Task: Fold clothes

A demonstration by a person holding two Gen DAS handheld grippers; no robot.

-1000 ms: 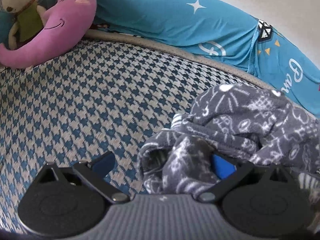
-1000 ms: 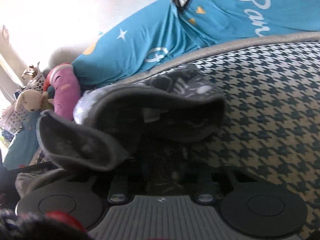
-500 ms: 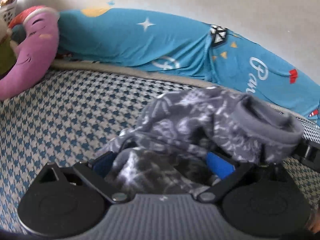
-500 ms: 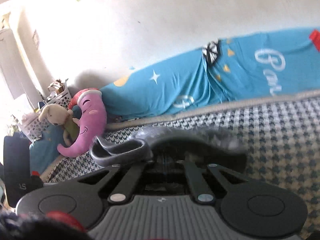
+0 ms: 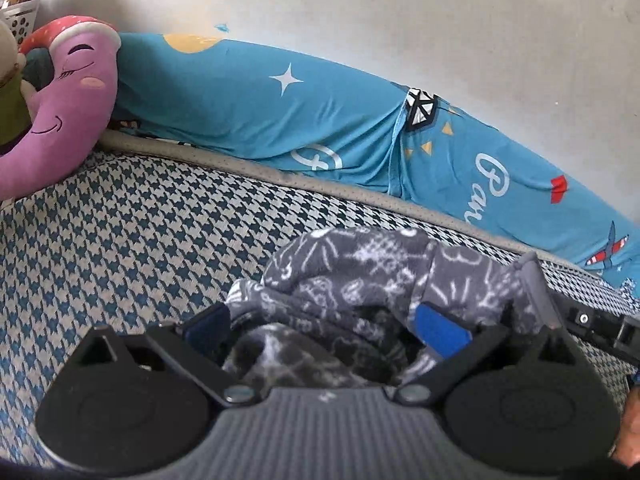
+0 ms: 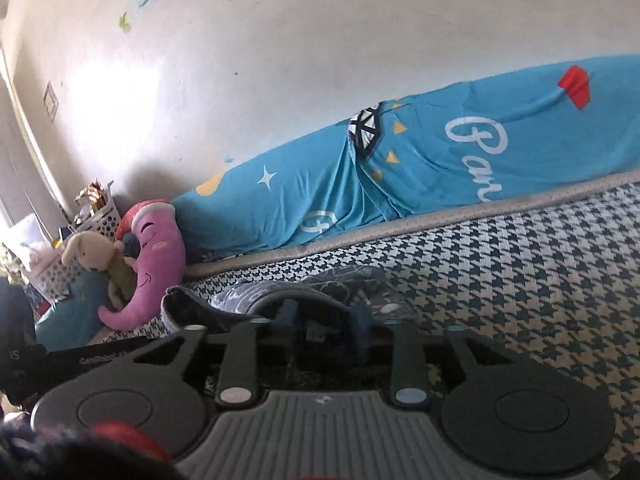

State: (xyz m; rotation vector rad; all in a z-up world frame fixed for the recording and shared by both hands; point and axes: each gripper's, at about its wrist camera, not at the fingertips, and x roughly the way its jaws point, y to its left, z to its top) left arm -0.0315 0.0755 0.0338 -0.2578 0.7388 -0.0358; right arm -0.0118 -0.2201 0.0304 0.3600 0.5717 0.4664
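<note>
A dark grey fleece garment (image 5: 380, 276) with white doodle print lies bunched on the houndstooth bed cover (image 5: 132, 240). My left gripper (image 5: 324, 326) is open, its blue pads (image 5: 440, 328) spread wide with a fold of the garment lying loose between them. In the right wrist view the same garment (image 6: 320, 284) sits flat just beyond my right gripper (image 6: 324, 314). Its jaws stand a little apart, and a plain grey hem (image 6: 188, 306) sticks out to the left. Whether cloth still touches the right pads is hidden.
A long blue printed bolster (image 5: 280, 112) lies along the white wall behind the bed. A pink moon plush (image 5: 68, 112) and a beige toy animal (image 6: 92, 252) sit at the bed's left end, with white baskets (image 6: 100, 212) beyond.
The garment has come down from being held up and now rests on the cover. The right jaws have parted from shut. The left gripper has slid around the bunched cloth.
</note>
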